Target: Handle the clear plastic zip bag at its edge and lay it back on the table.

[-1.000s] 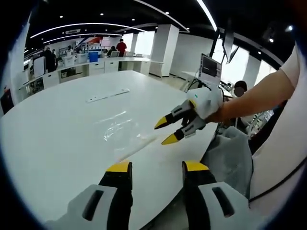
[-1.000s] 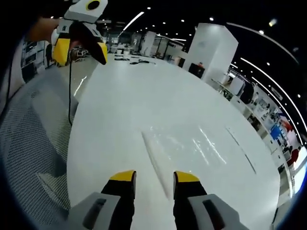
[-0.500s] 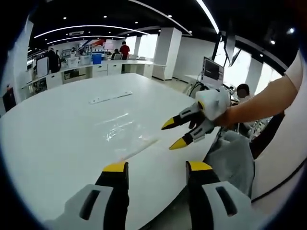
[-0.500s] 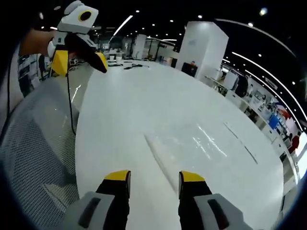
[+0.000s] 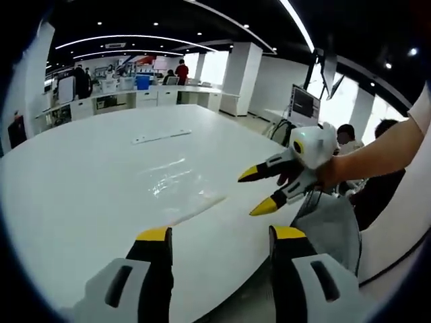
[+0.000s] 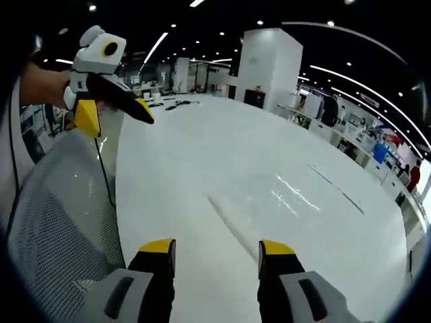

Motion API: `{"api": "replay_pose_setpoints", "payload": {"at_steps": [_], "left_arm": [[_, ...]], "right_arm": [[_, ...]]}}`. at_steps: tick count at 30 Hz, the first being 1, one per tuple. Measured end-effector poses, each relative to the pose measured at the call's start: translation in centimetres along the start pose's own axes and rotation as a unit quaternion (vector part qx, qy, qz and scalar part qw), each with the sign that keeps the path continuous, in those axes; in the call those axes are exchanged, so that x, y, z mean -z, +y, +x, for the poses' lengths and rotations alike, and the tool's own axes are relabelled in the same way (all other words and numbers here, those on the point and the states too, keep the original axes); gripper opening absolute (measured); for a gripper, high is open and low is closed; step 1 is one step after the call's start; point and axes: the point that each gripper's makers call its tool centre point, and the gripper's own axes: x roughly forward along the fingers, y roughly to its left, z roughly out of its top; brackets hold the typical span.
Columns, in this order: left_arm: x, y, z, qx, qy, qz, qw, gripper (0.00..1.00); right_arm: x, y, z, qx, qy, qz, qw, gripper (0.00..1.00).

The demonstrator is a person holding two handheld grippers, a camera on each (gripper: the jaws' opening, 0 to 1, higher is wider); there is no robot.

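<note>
Both tongs hang released and empty above the near rim of the white worktop (image 5: 81, 202): the left tongs (image 5: 219, 233) at the edge, the right tongs (image 5: 260, 192) beside them, jaws parted. Flat on the worktop lies the clear zip bag (image 5: 176, 185), its near edge just past the tips. Looks like the bag is already laid down; if another pass is due, either pair must drop low onto that thin edge.

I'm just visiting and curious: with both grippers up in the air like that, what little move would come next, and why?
Probably lowering the right gripper toward the near edge of the clear bag. The bag lies flat on the white table, just ahead of that gripper's open jaws, and nothing is held yet. The left gripper is open too, farther off.
</note>
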Motion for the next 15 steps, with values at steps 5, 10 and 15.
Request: {"api": "replay_pose_setpoints", "payload": {"at_steps": [5,10,15], "left_arm": [[0.1,0.2,0.2,-0.006,-0.004,-0.005,1.0,0.61],[0.1,0.2,0.3,-0.013,-0.01,-0.016,0.9997,0.65],[-0.1,0.4,0.3,-0.019,-0.021,-0.027,0.9992,0.71]], "right_arm": [[-0.1,0.1,-0.3,0.003,-0.003,0.014,0.9999,0.51],[-0.7,0.5,-1.0,0.005,-0.01,0.037,0.9993,0.54],[-0.5,0.4,-1.2,0.007,-0.01,0.054,0.9985,0.56]]}}
